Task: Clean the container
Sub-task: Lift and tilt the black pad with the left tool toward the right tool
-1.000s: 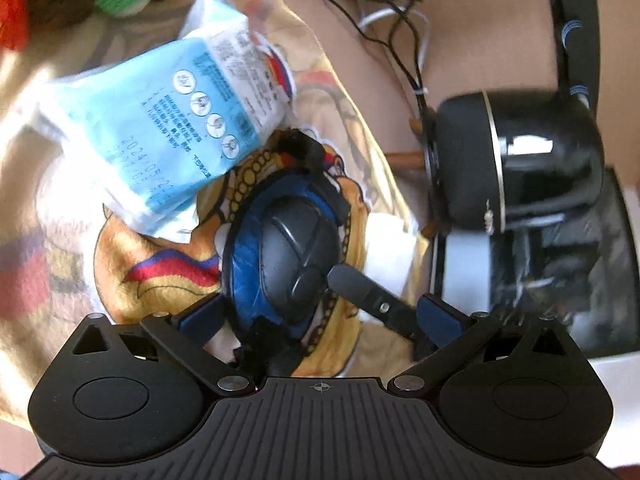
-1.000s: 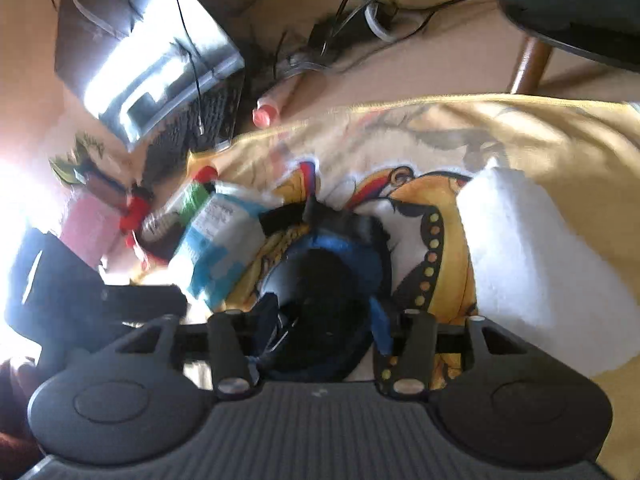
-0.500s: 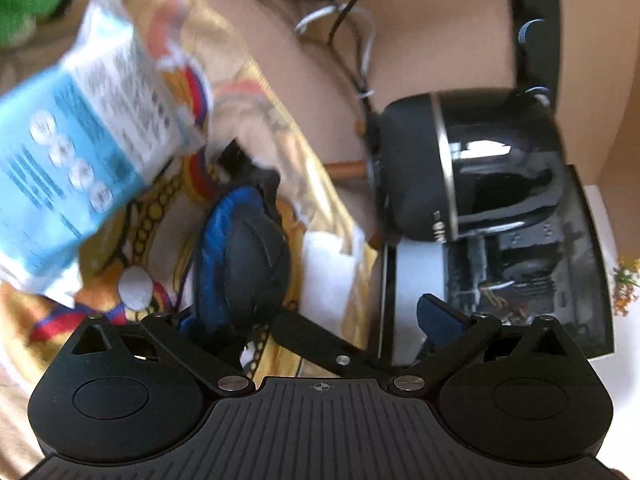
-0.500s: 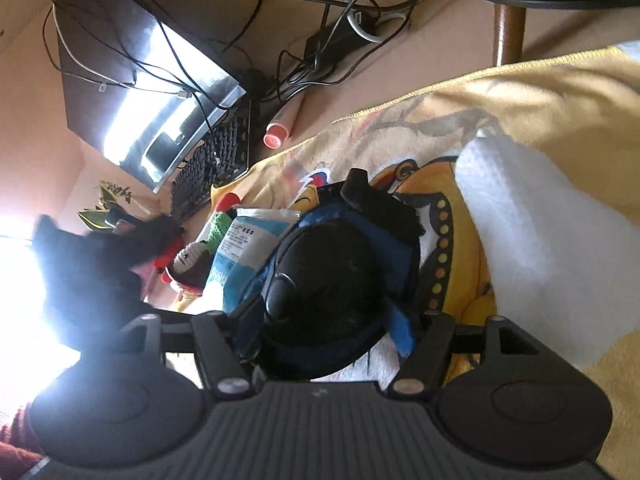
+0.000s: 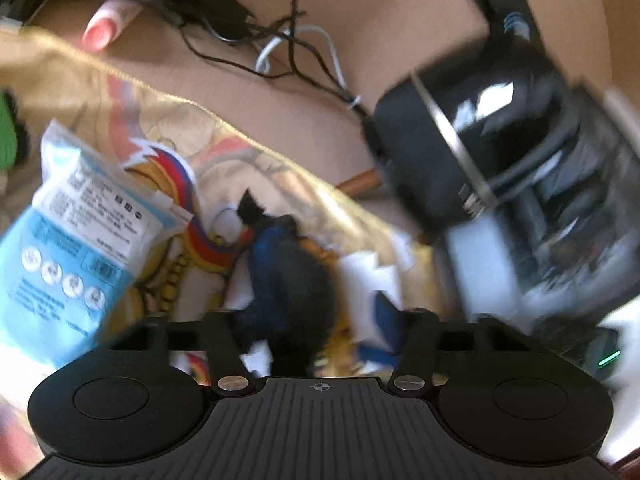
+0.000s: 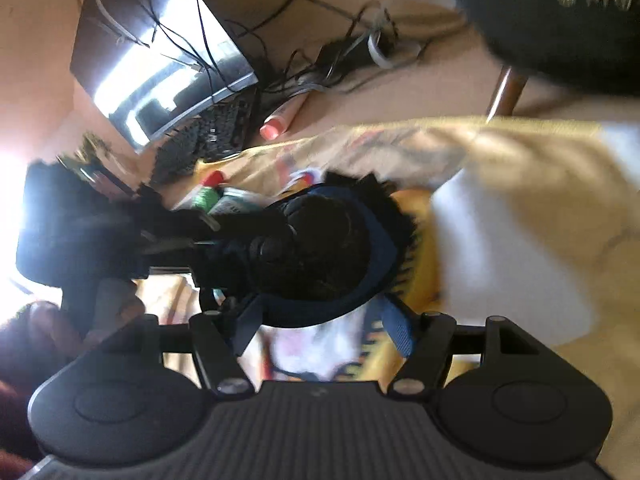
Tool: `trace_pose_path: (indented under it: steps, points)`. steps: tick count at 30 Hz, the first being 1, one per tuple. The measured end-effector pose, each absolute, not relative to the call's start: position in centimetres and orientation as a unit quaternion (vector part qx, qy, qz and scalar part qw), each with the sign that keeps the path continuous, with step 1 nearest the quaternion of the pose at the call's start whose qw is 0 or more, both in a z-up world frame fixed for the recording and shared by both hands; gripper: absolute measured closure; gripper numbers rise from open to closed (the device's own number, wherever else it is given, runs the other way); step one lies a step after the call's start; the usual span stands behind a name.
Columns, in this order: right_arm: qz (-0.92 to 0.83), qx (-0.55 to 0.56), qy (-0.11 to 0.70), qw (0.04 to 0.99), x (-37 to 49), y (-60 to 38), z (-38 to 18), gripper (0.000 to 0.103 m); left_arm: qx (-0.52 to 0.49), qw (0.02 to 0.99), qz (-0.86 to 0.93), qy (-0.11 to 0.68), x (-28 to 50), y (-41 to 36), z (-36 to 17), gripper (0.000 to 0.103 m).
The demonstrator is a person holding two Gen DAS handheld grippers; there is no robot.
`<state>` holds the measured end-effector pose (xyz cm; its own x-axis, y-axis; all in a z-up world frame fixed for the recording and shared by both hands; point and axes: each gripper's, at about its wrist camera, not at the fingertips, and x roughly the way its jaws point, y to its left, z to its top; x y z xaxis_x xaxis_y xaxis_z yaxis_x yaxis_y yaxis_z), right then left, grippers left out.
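From the left wrist camera, the left gripper (image 5: 320, 320) has its two fingers spread wide, and the dark blue-rimmed container (image 5: 290, 280) sits in the gap between them, turned edge-on above the yellow printed cloth (image 5: 168, 140). It's blurry, so I can't tell if either finger actually touches it; my guess is the left side just steadies it. A light blue wipes pack (image 5: 68, 256) lies on the cloth just beside it, probably kept handy for the wiping, and a black appliance (image 5: 460, 140) sits off the cloth's far edge. From the right wrist camera, the right gripper (image 6: 320, 330) looks clamped on the container's (image 6: 320, 248) blue rim, holding it up tilted toward the lens, which makes sense for getting at the inside. A white towel (image 6: 508, 248) rests on the cloth (image 6: 540, 160) right next to it.
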<state>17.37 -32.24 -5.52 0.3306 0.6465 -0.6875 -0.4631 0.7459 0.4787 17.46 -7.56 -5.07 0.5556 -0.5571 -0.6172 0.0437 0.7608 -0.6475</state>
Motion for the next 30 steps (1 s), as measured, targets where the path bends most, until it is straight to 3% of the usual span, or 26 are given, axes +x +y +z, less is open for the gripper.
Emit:
trace_pose_path:
  steps: [4,8,11,12,13,17,23,30]
  points:
    - [0.284,0.033,0.415,0.864,17.2,-33.8,-3.3,0.035,-0.231,0.854,-0.179,0.431,17.2,-9.0,-5.0,0.051]
    - [0.241,-0.08,0.392,0.884,18.6,-32.4,-4.5,0.038,-0.132,0.885,-0.187,0.405,16.7,-10.9,-4.3,0.051]
    - [0.243,-0.124,0.401,0.874,19.7,-31.3,-6.2,0.069,-0.074,0.905,-0.198,0.369,16.3,-12.4,-3.6,0.051]
    - [0.247,-0.125,0.41,0.869,20.1,-31.2,-6.4,0.085,-0.062,0.909,-0.2,0.361,16.2,-12.8,-3.6,0.051]
    - [0.25,-0.126,0.419,0.864,20.6,-31.2,-6.6,0.09,-0.049,0.912,-0.202,0.353,16.2,-13.1,-3.5,0.051]
    - [0.258,-0.085,0.408,0.871,21.8,-31.6,-4.4,0.091,-0.001,0.915,-0.211,0.344,15.7,-14.5,-3.7,0.055]
    - [0.382,0.122,0.393,0.828,23.0,-30.5,0.3,0.091,0.034,0.913,-0.229,0.336,15.5,-16.1,-4.0,0.056]
    - [0.357,-0.004,0.408,0.84,22.9,-26.7,-2.9,0.091,0.015,0.912,-0.22,0.346,15.9,-14.9,-4.1,0.054]
